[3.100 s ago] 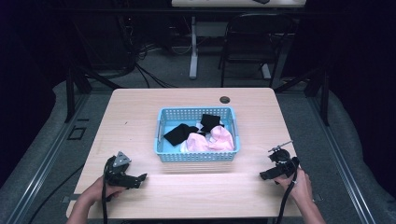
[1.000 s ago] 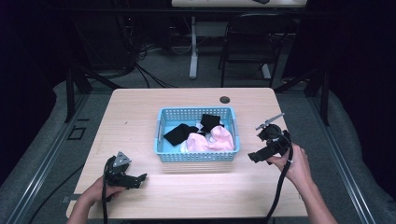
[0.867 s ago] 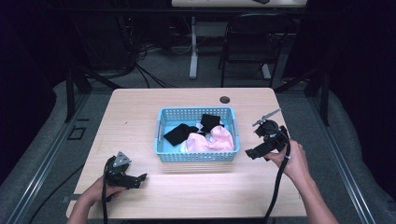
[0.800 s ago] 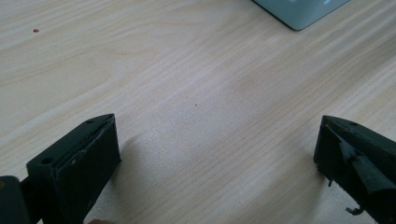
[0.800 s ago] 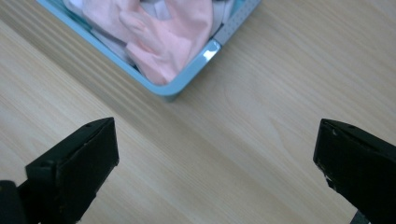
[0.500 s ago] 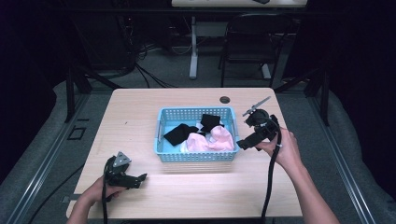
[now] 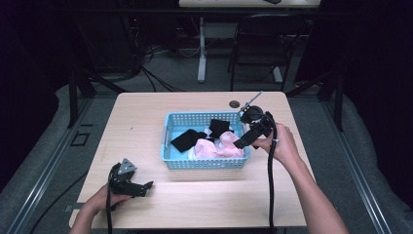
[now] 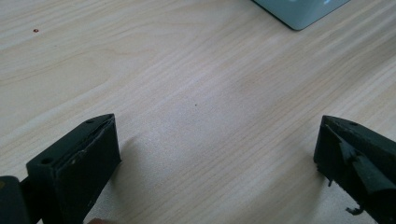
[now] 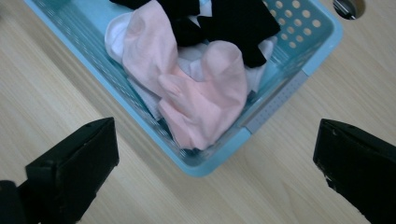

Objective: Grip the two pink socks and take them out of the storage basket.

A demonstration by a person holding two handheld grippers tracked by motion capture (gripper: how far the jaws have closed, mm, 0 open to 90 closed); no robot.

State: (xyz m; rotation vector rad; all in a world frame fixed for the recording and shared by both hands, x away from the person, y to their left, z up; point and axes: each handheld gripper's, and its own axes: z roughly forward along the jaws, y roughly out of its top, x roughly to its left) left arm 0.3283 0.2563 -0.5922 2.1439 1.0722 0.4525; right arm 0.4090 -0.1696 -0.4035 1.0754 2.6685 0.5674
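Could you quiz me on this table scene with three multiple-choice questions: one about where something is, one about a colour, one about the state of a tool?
1. Where is the right gripper?
A. over the basket's right end
B. on the floor
C. at the table's far left corner

2. What colour is the basket?
A. red
B. light blue
C. yellow

3. How do the left gripper's jaws stand?
A. shut on a sock
C. shut on the basket's rim
B. open, holding nothing

Answers: 1 A, the high view shows it above the pink cloth; 2 B, its plastic walls are light blue; 3 B, bare table shows between its jaws.
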